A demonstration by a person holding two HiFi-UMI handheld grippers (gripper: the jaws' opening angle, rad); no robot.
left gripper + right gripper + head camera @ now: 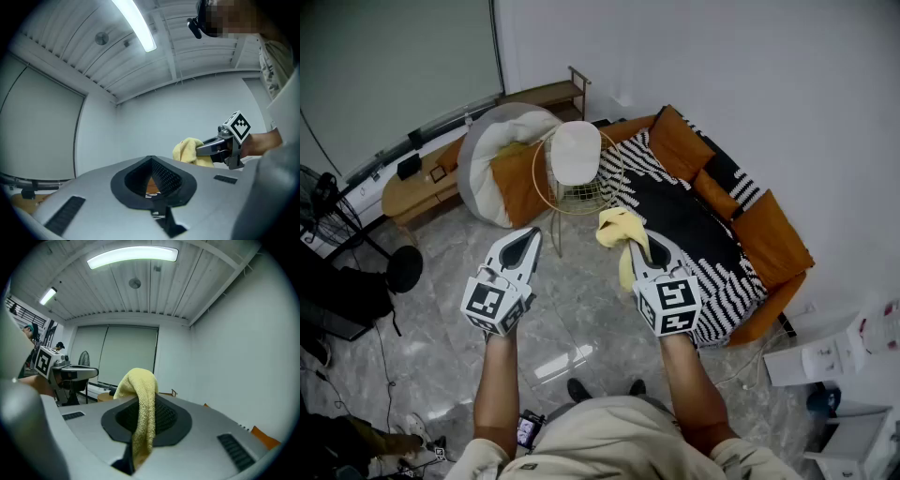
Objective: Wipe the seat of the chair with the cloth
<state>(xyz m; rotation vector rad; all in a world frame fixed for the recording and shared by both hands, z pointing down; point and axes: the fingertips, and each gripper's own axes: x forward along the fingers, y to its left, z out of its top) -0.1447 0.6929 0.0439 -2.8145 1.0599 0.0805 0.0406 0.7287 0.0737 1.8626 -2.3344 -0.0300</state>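
Observation:
The chair (pixel 576 155) has a gold wire frame and a round white seat, and stands on the floor ahead of me, in front of the sofa. My right gripper (pixel 634 238) is held up in the air, short of the chair, and is shut on a yellow cloth (pixel 619 231) that droops over its jaws (pixel 140 401). The cloth (pixel 187 150) also shows in the left gripper view, and no gripper touches the seat. My left gripper (pixel 532 236) is raised beside the right one. Its jaws are together with nothing in them (pixel 151 160).
A black-and-white patterned sofa (pixel 694 225) with orange cushions stands along the right wall. A grey beanbag (pixel 492 155) with an orange cushion and a low wooden bench (pixel 417 187) are to the chair's left. A fan (pixel 328 202) stands at the far left. White boxes (pixel 825 356) lie at the lower right.

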